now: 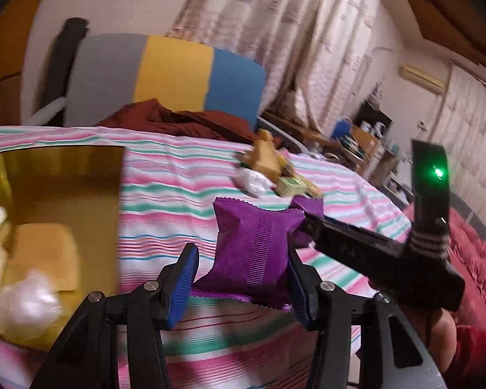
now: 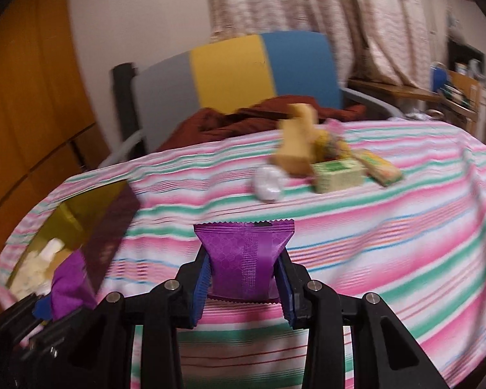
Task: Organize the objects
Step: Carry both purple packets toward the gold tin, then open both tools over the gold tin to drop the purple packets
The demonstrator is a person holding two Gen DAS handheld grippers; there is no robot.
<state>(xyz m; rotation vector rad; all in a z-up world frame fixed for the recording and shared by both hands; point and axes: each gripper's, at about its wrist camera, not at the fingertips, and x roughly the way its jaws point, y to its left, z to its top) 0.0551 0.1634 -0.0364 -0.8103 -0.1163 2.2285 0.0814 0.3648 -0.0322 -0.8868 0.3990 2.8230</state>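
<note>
My left gripper (image 1: 243, 254) is shut on a purple snack packet (image 1: 252, 223), held above the striped tablecloth (image 1: 165, 178). To its left stands an open gold box (image 1: 64, 181) with pale wrapped items inside. In the right wrist view, my right gripper (image 2: 244, 261) is shut on a second purple packet (image 2: 246, 240) over the cloth. From the left wrist view, the right gripper (image 1: 307, 223) shows at the right, pinching its packet (image 1: 309, 206). Low on the left of the right wrist view, the left gripper (image 2: 47, 308) and its packet (image 2: 69, 288) hang by the gold box (image 2: 77, 214).
A pile of snacks (image 2: 301, 149) lies far across the table, with a green box (image 2: 338, 175) and a white wrapped piece (image 2: 269, 183). Behind the table stands a grey, yellow and blue chair (image 2: 236, 71) with dark red cloth (image 2: 230, 120) on it. Curtains and shelves are at the back right.
</note>
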